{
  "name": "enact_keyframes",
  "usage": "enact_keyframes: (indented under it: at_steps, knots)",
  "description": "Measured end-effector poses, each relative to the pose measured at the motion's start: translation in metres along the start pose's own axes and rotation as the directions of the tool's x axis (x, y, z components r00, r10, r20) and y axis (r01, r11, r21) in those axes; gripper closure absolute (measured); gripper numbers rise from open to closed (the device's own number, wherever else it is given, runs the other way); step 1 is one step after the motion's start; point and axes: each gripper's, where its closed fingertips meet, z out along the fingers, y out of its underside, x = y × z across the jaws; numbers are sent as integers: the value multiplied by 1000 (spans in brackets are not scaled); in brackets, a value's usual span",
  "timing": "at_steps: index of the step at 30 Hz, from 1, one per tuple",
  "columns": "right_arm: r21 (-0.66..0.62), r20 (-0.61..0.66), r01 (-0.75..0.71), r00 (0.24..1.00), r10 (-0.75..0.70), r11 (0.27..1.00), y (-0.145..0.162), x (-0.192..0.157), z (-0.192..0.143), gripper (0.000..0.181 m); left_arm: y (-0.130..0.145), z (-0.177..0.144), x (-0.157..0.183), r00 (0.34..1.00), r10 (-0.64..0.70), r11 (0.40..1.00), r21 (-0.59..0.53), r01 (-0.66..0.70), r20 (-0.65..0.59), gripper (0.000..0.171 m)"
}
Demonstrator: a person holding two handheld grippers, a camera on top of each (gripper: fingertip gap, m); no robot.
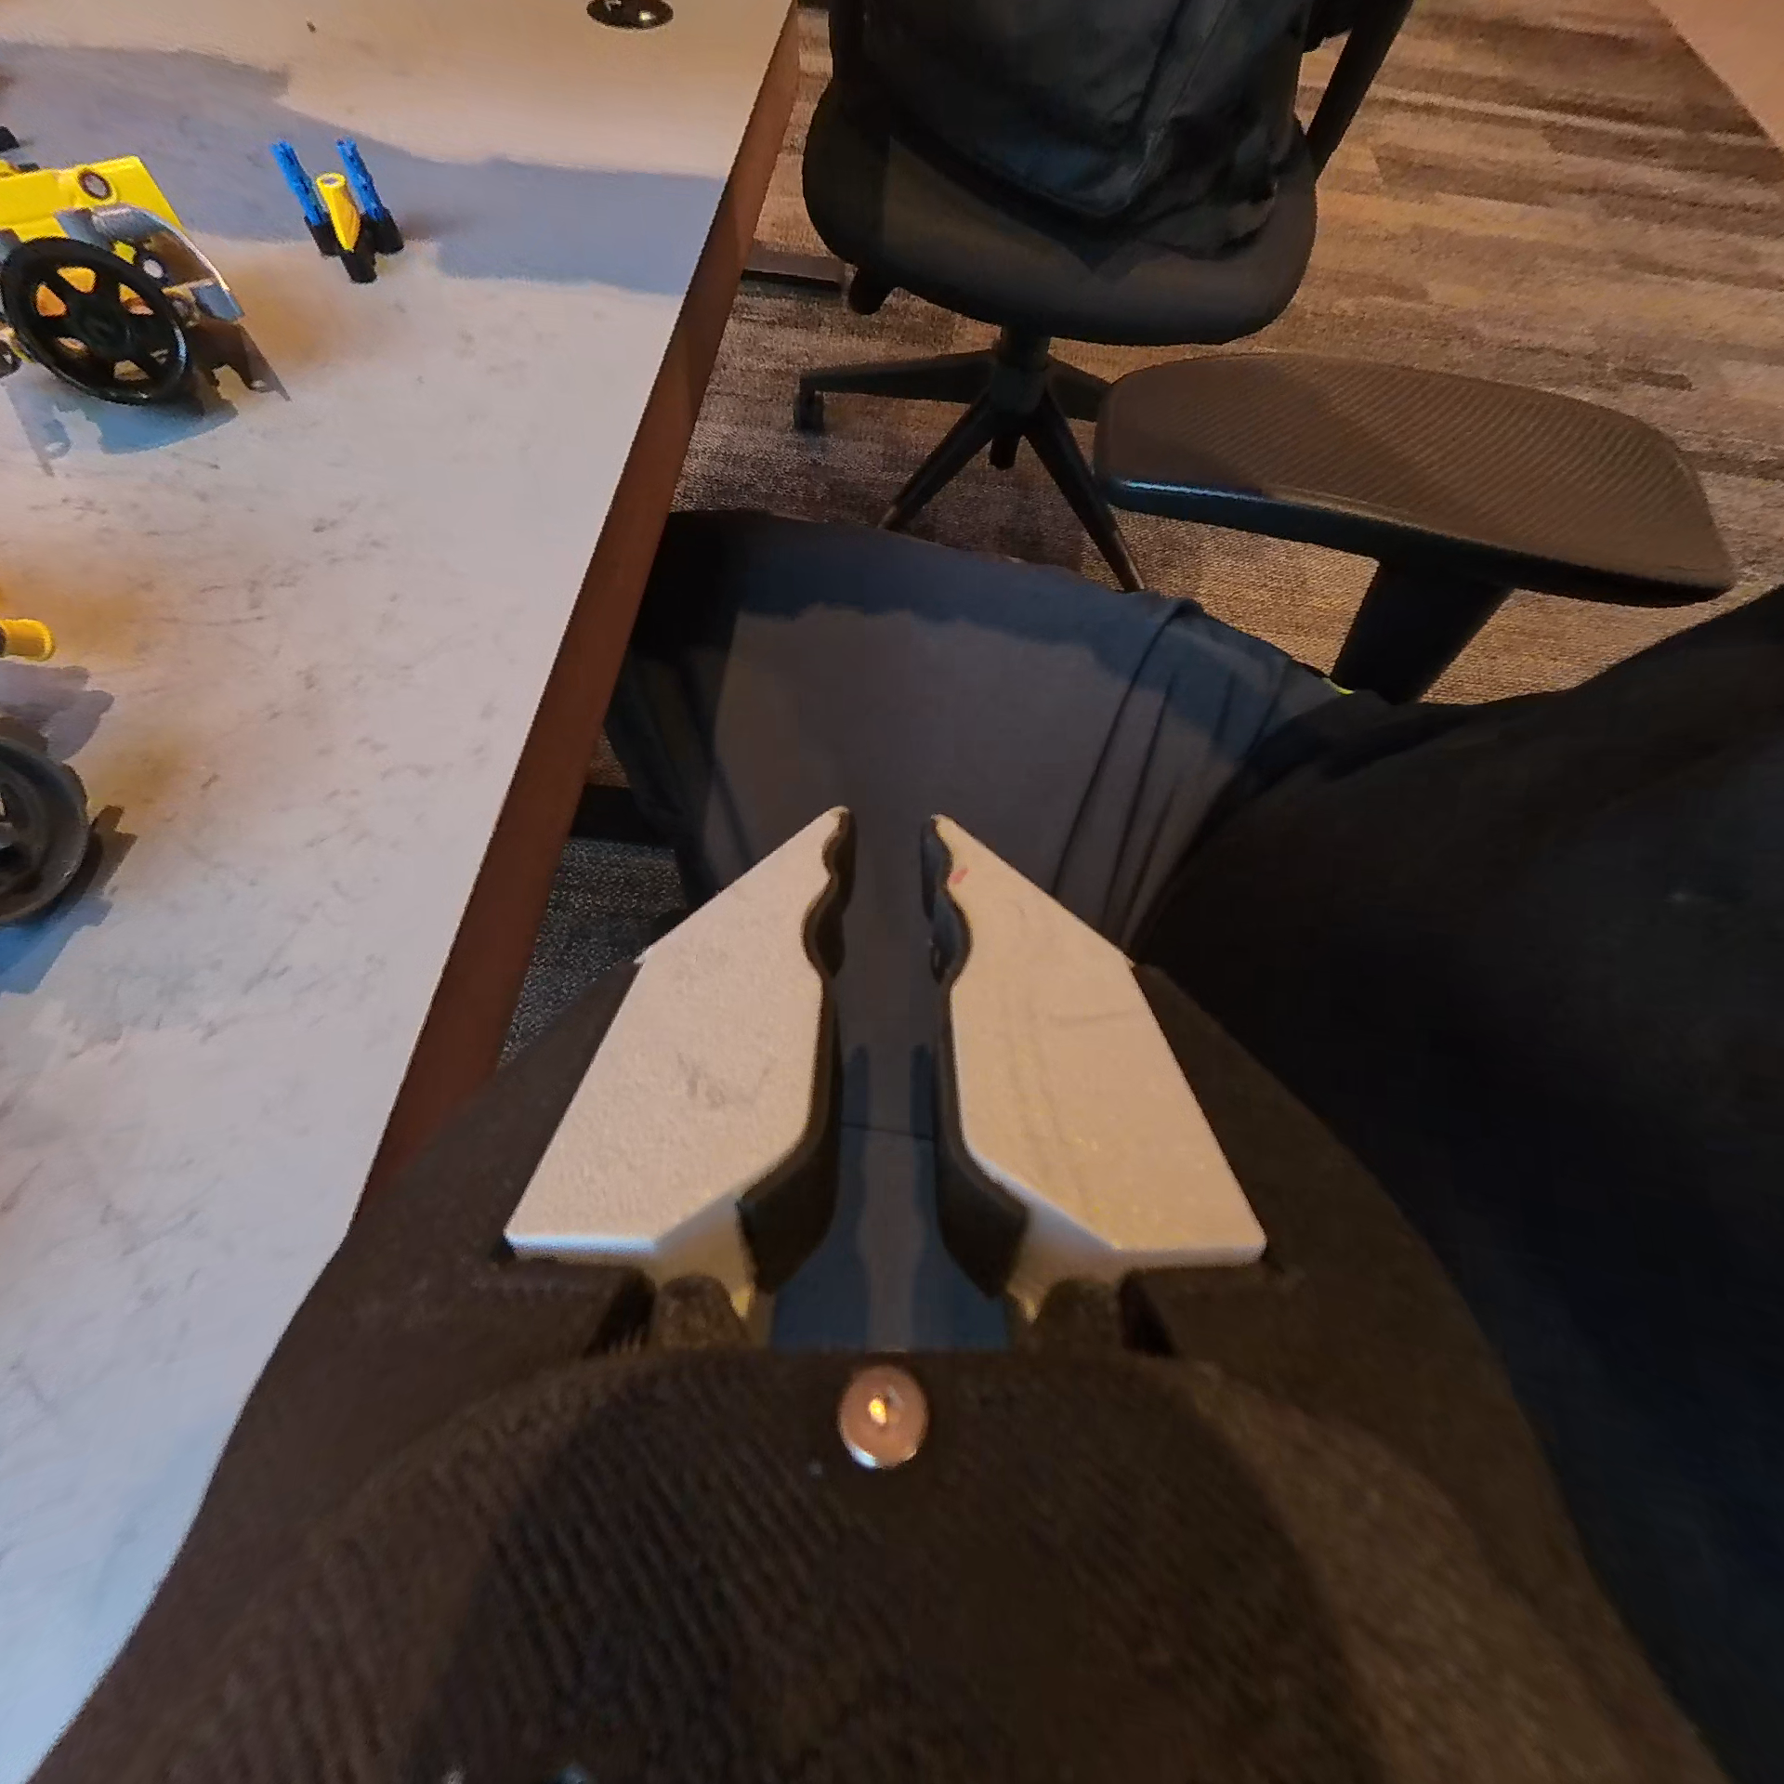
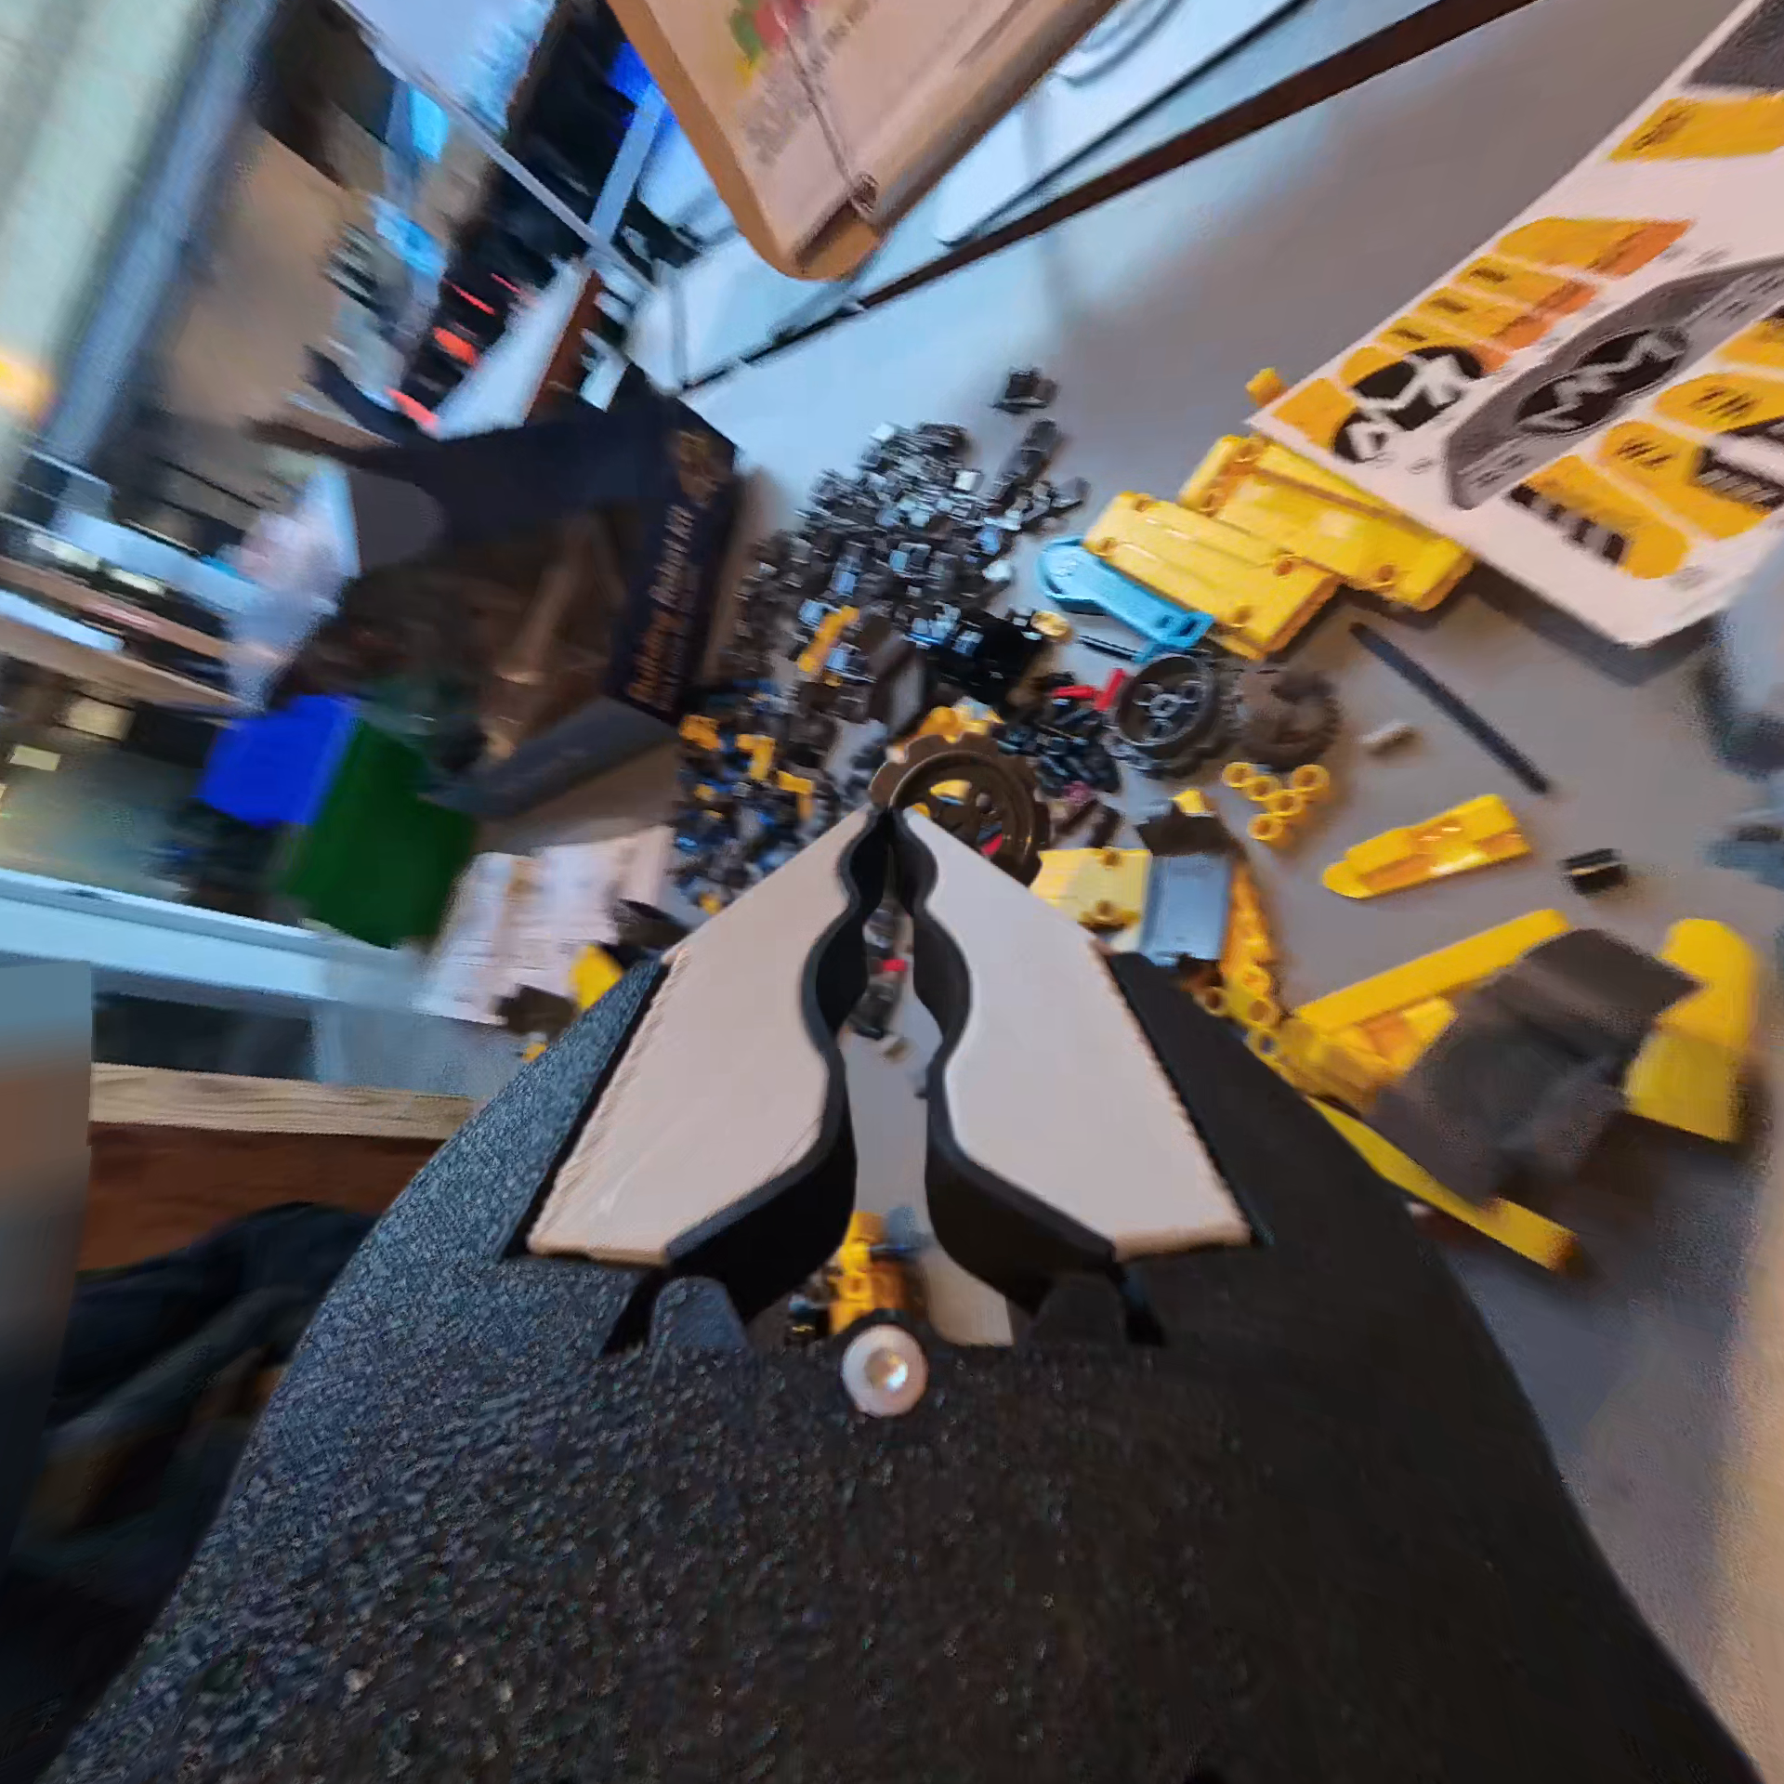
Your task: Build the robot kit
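Note:
My left gripper (image 1: 888, 825) has grey fingers a narrow gap apart with nothing between them. It hangs off the table's right edge, above dark grey cloth (image 1: 917, 695) on a person's lap. On the grey table (image 1: 338, 676) lie a yellow wheeled toy assembly (image 1: 97, 251), a small blue-and-yellow piece (image 1: 343, 208) and a black wheel (image 1: 29, 840). My right gripper (image 2: 890, 819) is shut, tips touching, empty as far as the blurred view shows. It hovers over loose parts, nearest a black gear (image 2: 994, 801).
The right wrist view shows a pile of small black parts (image 2: 917, 521), yellow panels (image 2: 1284, 541), a blue piece (image 2: 1120, 589), a sticker sheet (image 2: 1593, 367), a dark box (image 2: 666, 560) and a cardboard box (image 2: 821, 116). A black office chair (image 1: 1043, 241) and an armrest (image 1: 1400, 463) stand right of the table. From my left tips it is roughly 12 cm to the black wheel (image 1: 29, 840); from my right, 30 cm. Left tips and right tips are each some 20 cm from the yellow wheeled toy assembly (image 1: 97, 251). It is some 20 cm from my right tips to the small blue-and-yellow piece (image 1: 343, 208).

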Motion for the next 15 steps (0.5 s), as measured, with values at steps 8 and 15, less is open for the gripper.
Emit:
enact_keyframes:
  at_steps: [8, 15]
  knots:
    - [-178, -205, 149, 961, -185, 973, 20, 16, 13, 181, -1, -1, 1, 1000, 2, 1000, 2, -2, -3, 160]
    - [-299, -352, 221, 879, -322, 929, 35, 44, 17, 181, -1, -1, 1, 1000, 1, 1000, 3, -1, -5, 160]
